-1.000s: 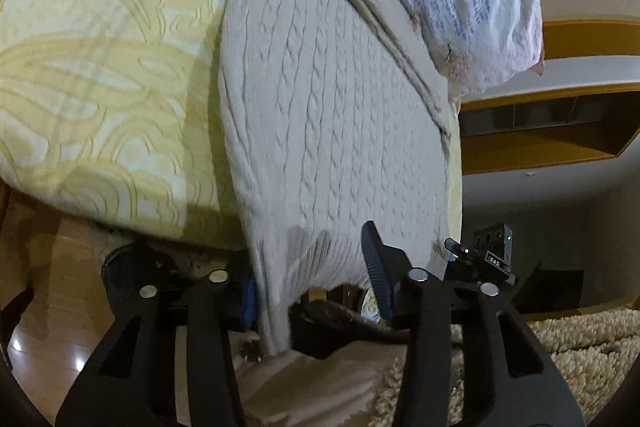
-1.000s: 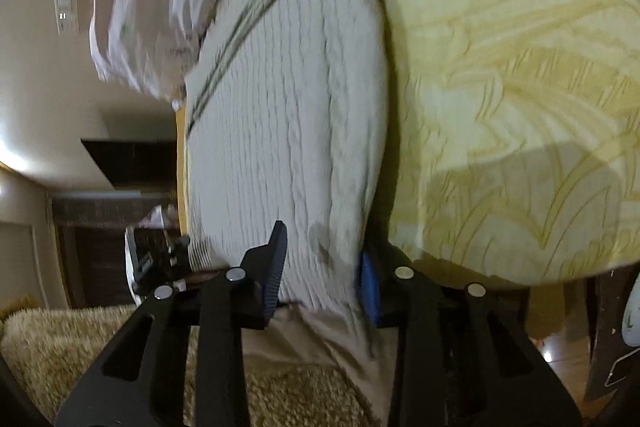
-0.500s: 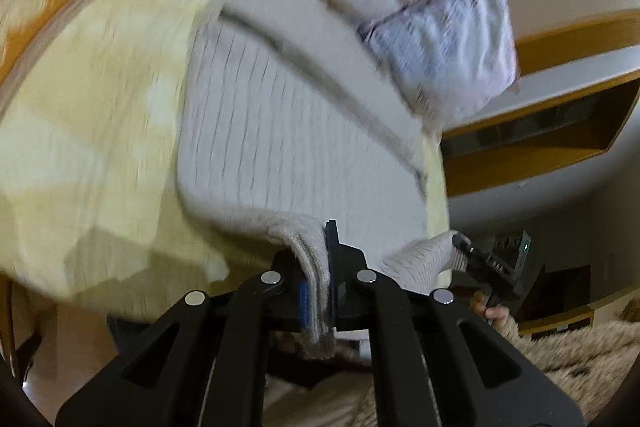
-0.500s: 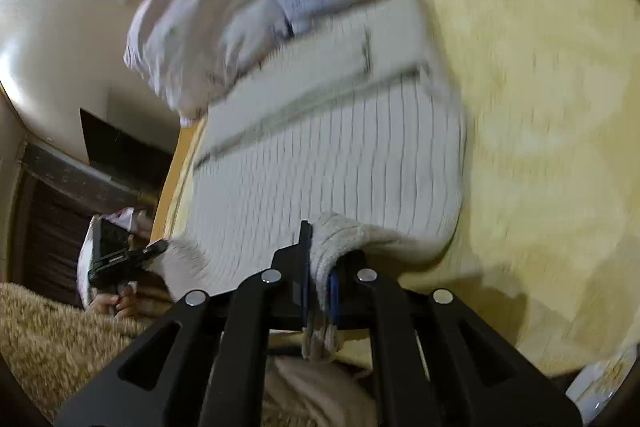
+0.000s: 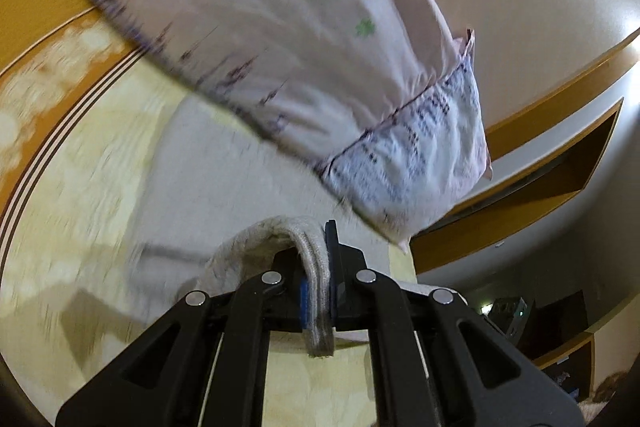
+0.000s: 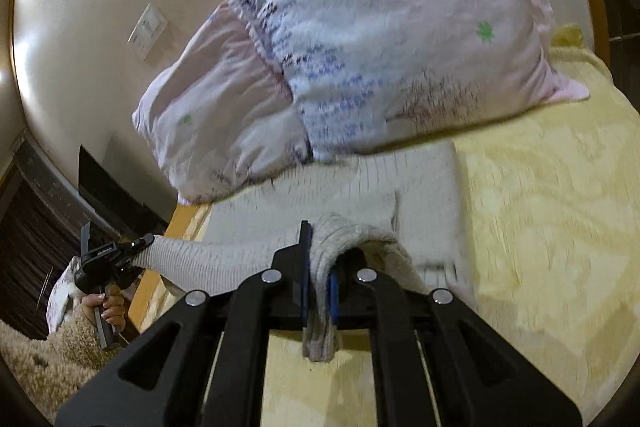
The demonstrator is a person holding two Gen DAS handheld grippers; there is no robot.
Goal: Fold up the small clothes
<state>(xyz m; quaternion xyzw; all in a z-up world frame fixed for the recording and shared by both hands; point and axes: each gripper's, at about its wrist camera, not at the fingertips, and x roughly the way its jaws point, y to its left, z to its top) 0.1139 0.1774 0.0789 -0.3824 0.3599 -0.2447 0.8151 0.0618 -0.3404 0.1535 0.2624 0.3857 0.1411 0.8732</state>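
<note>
A: While pinched at both hem corners, lifted clear of the yellow bedspread (image 6: 552,227) and carried toward the pillows (image 6: 384,39). Left gripper (image 5: 318,291) pressed together on the ribbed hem of the grey knit sweater (image 5: 224,167); right gripper (image 6: 320,291) likewise clamped on the other corner, a short tail of knit hanging out below each pair of pads.

B: And the rest of the garment?

A: Flat on the bedspread, far end tucked right up against the pillows, possibly slightly under the nearer one. Cannot tell through the blur. Hem stretched between the two tongs, seen from the right wrist as a taut band running off to the left gripper, gripped there by a hand (image 6: 106,307).

B: Likely trouble from here?

A: Mostly at the pillows. Little spare room beyond the collar end, so probably a hem laid onto pillow fabric instead of onto the sweater, giving a crooked or bunched fold. Also a risk of dragging the lower layer along if carried too low, rucking the body against the pillows.

B: Grip itself?

A: Looks secure, though thick knit held only at the very edge. Too hard a pull between the two hands, and perhaps a corner slipping out. Uneven travel of the hands, and a skewed fold line.

B: Anything else?

A: Heavy blur in both views, so edge alignment hard to judge.
</note>
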